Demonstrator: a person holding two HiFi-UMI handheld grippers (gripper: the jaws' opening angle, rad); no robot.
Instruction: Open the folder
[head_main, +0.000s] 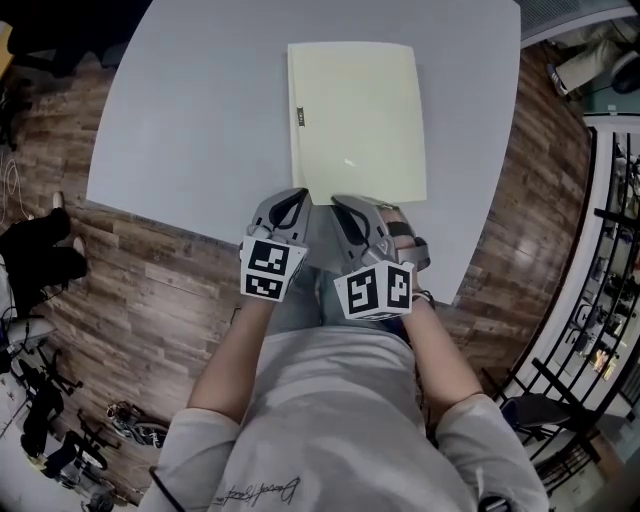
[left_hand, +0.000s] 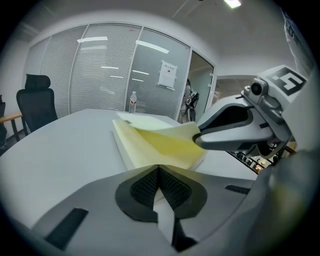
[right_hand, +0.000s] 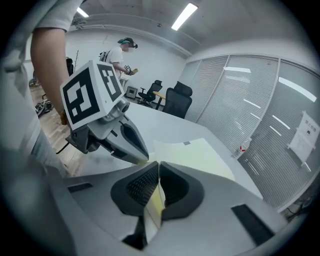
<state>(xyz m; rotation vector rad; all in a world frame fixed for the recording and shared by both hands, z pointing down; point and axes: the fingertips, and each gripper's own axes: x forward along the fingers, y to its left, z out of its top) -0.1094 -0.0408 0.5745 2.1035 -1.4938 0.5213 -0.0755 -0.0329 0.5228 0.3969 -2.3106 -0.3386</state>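
Observation:
A pale yellow folder (head_main: 355, 120) lies flat on the grey table (head_main: 190, 130), its near edge toward me. Both grippers sit side by side at that near edge. My right gripper (head_main: 345, 205) is shut on the top cover's near edge; in the right gripper view a thin yellow sheet (right_hand: 155, 205) runs between its pads, and the cover (left_hand: 165, 140) is raised a little off the leaf below. My left gripper (head_main: 298, 198) is at the near left corner with its jaws together, a pale strip of the lower leaf (left_hand: 165, 200) between them. Each gripper shows in the other's view: right gripper (left_hand: 200, 137), left gripper (right_hand: 142, 157).
The table's near edge runs just under the grippers, with wood floor (head_main: 150, 290) beyond it. A water bottle (left_hand: 132, 102) stands at the table's far side. Office chairs (right_hand: 177, 100) and a person (right_hand: 120, 55) are further off. A metal rack (head_main: 600, 260) stands at the right.

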